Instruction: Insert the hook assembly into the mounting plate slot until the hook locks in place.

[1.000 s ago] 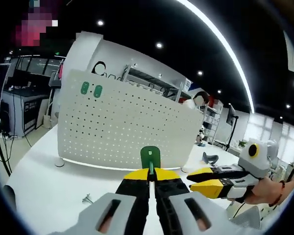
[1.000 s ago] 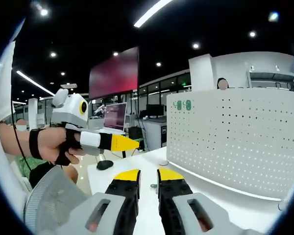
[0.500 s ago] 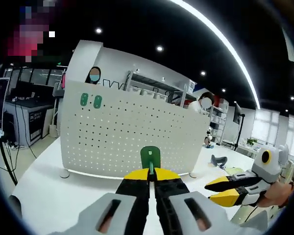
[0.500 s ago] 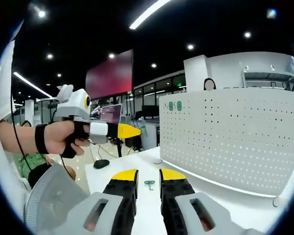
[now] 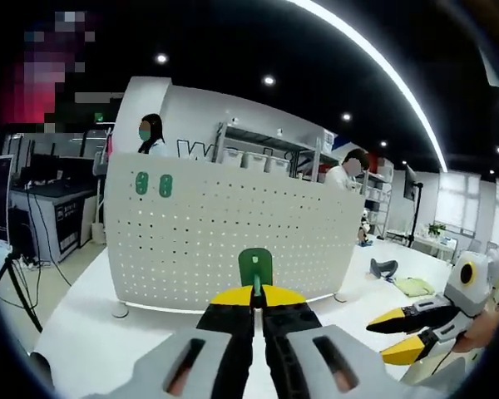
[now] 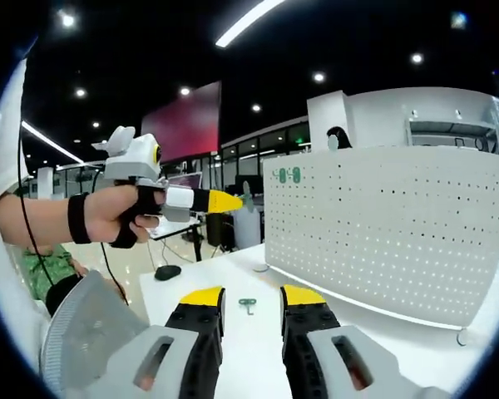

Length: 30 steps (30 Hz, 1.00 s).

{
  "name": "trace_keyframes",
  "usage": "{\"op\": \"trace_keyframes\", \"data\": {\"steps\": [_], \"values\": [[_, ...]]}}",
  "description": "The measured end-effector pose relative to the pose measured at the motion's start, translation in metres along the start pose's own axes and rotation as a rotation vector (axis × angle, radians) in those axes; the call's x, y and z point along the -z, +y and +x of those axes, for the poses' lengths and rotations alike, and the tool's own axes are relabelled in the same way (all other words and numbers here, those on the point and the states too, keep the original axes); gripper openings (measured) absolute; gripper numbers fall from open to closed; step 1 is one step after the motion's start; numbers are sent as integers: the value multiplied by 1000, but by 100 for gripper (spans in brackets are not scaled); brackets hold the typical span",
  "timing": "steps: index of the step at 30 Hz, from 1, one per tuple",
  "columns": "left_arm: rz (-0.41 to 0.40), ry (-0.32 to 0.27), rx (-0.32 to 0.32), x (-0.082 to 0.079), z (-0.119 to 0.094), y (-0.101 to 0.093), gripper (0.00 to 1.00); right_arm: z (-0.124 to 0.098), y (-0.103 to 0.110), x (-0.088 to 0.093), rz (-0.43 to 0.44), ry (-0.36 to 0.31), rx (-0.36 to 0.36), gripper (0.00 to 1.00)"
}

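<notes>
Left tool [image 5: 255, 297] clenched on a green hook assembly [image 5: 254, 270], jaws pressed together with the green tab standing upright just above the yellow tips. Straight ahead of that tool, beyond a strip of white desk [image 5: 91, 332], a white perforated mounting plate [image 5: 233, 241] standing upright on small feet, hook held in front of its lower middle but apart from it. Two green hooks [image 5: 153, 184] already seated near the plate's upper corner, up and to the left of the held hook. Right tool [image 5: 416, 332] entering low at the far right of the left gripper view, yellow tips parted. In the right gripper view, right tool [image 6: 252, 298] released, jaws spread with nothing between them, bare desk [image 6: 258, 366] showing through the gap. Small green hook piece [image 6: 248, 305] lying flat on the desk just ahead of the parted tips. Mounting plate [image 6: 382, 233] ahead and to the right of this tool, green hooks [image 6: 289, 175] at its top left corner. Left tool [image 6: 233, 200] up and to the left, gripped in a person's hand [image 6: 121, 218] with a black wrist strap, yellow tip aimed toward the plate's near edge, a sliver of green at the tip. People behind the plate; shelving further back.
</notes>
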<state>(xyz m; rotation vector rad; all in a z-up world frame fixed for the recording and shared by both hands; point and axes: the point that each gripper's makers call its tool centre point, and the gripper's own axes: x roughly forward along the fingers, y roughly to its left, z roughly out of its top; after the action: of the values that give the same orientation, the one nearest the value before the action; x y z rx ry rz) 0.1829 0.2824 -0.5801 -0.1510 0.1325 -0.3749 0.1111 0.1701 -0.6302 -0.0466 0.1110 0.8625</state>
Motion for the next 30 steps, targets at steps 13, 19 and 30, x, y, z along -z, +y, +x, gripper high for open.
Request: {"op": "trace_keyframes", "data": {"steps": [13,19,30], "values": [[33,-8,-41,-10,16,13,2,-9,-12,4,9,-2,38,31],[43,-15,-52,-16,23,19,2,-10,-17,6,9,1,50,32],[46,-29,-67,-26,37,32,2,-6,-24,4,-7,-10,61,45]]}}
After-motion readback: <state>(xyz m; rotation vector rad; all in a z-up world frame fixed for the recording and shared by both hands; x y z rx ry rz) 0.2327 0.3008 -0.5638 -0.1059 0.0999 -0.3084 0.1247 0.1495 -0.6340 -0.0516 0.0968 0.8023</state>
